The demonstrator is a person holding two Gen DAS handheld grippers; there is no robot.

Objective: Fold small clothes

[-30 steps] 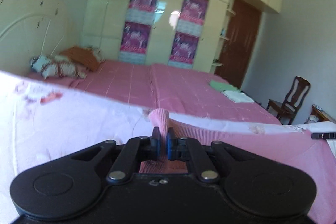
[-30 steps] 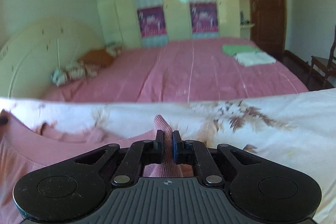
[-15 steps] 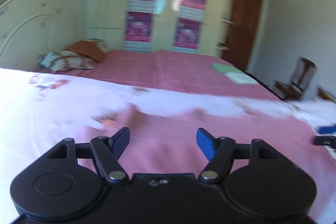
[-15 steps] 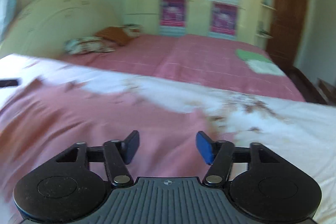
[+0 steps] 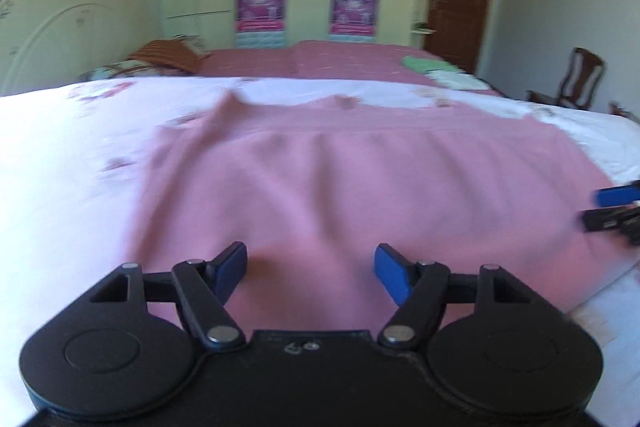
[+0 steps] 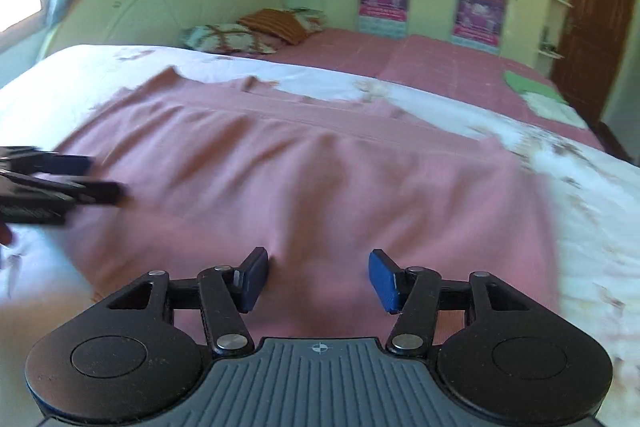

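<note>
Pink garment is spread flat on the white sheet, presumably for folding. Left gripper and right gripper are held wide open above it, nothing gripped.

Flat pink knit garment spread on the white flowered sheet, nothing standing on it, open left gripper and open right gripper near each other above it, bare sheet on both sides
</note>
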